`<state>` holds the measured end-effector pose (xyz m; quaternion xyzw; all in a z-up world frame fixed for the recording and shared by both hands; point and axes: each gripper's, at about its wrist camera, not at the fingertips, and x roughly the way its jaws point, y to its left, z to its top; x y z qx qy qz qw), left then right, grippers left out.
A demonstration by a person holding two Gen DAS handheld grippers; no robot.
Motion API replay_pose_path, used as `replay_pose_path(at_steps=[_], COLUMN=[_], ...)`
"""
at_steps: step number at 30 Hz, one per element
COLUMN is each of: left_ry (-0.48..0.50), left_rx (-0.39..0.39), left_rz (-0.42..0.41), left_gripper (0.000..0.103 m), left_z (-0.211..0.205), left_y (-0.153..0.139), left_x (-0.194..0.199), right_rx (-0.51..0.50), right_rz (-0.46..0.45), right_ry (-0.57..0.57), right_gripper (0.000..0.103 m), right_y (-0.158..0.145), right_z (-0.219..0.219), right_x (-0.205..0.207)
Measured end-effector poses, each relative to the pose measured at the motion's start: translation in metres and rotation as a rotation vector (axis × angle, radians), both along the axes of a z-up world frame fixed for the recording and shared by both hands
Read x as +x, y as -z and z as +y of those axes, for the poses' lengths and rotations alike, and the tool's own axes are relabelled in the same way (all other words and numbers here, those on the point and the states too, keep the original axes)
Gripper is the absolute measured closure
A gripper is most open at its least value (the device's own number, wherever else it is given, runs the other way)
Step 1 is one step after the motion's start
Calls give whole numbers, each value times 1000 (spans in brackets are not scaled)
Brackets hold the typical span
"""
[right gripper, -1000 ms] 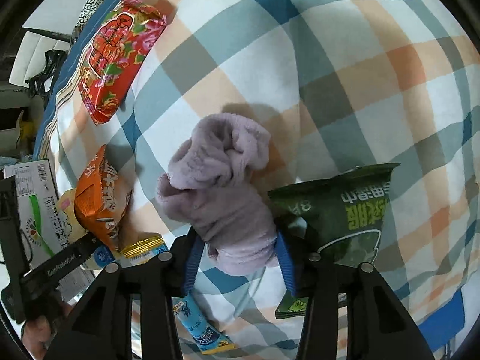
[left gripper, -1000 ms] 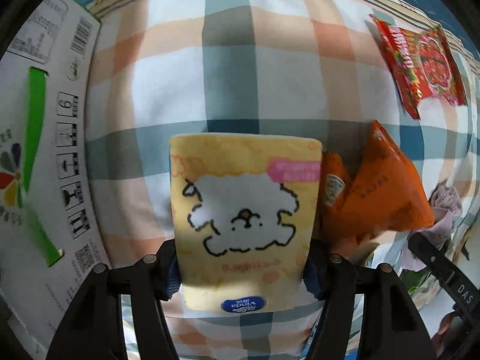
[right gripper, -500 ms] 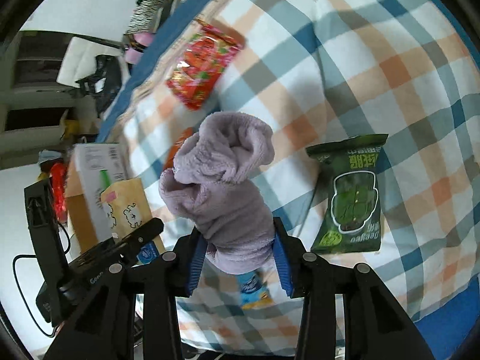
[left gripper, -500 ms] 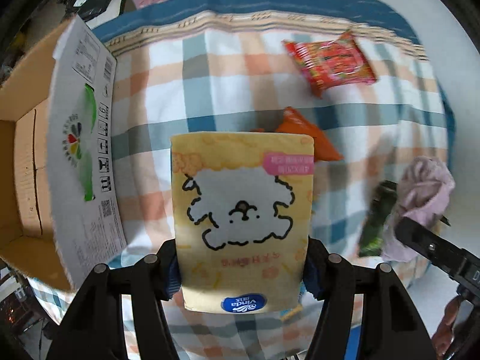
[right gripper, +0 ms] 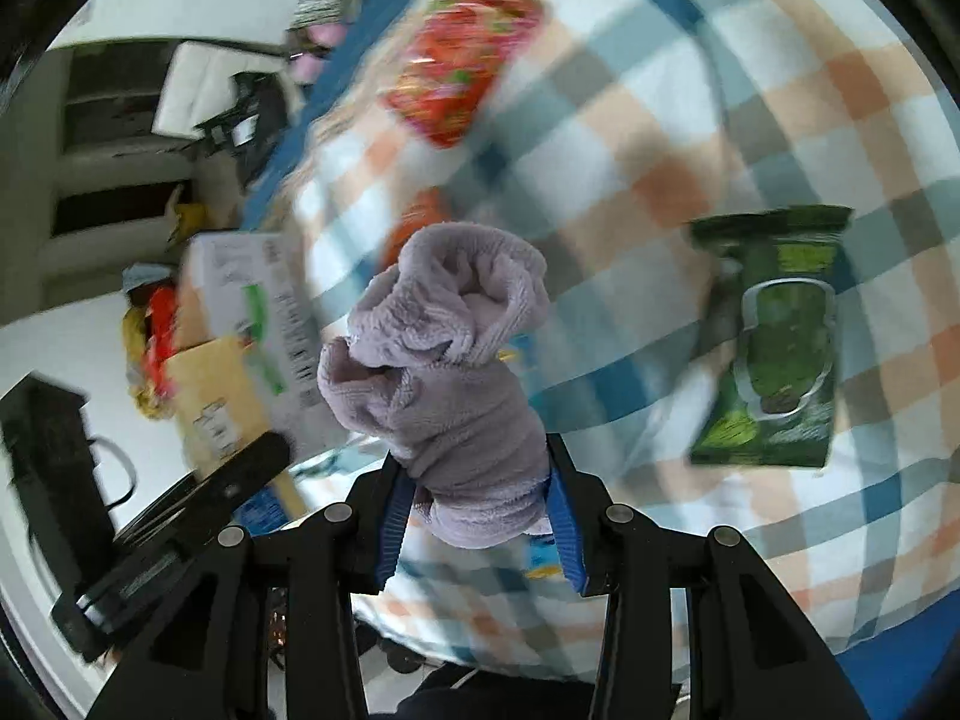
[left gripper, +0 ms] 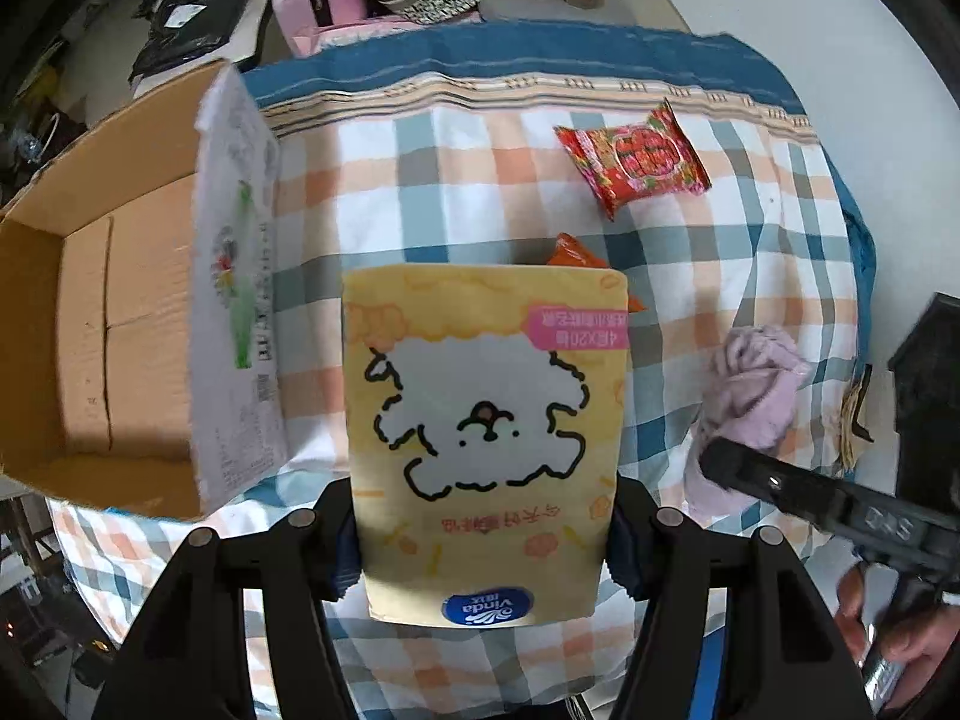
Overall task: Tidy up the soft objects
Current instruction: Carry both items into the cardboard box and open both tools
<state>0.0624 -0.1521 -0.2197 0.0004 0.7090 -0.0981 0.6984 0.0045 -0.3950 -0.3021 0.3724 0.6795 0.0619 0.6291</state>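
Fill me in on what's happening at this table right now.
A person is sorting soft things with two handheld grippers. The left gripper is clamped on a yellow tissue pack, held above the checked cloth, with an open cardboard box to its left. The right gripper holds a bunched purple towel in the air. Red, orange and green snack bags lie on the cloth.

The yellow tissue pack [left gripper: 485, 444] with the fluffy white dog drawing is hanging upright above the plaid cloth, pinched at its near end. The lilac fuzzy towel [right gripper: 447, 372] is bunching up in a crumpled wad, lifted too, to its right.
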Motion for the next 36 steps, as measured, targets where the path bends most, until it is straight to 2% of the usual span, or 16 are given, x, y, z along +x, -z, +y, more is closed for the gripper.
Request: replay_pose_path(at_steps=[6, 10, 13, 15, 19, 22, 25, 31, 36], left_ry=[-39, -67, -88, -115, -170, -201, -221, -204, -160], left_rx=[-20, -15, 4, 14, -6, 4, -2, -30, -63], left_rz=[-77, -149, -190, -200, -140, -93, -32, 63, 100], left_gripper=[43, 43, 43, 43, 43, 43, 43, 43, 42], left_z=[41, 87, 122, 152, 204, 239, 266, 289, 286], left_y=[-49, -92, -108, -110, -89, -61, -26, 35, 60], left_x=[8, 23, 37, 50, 77, 97, 115, 142, 159], right_rx=[-18, -22, -28, -41, -76, -143, -208, -304, -380], right_rz=[-160, -267, -310, -317, -291, -252, -207, -133, -110], right_ry=[-104, -181, -233, -254, -277, -296, -308, -321, -332], right_gripper=[60, 60, 60, 60, 60, 60, 60, 60, 58], right_y=[-80, -137, -160, -164, -153, -126, -95, -38, -18], right_z=[60, 114, 161, 191, 250, 298, 328, 361, 372], right_x=[27, 50, 67, 79, 103, 125, 145, 184, 198])
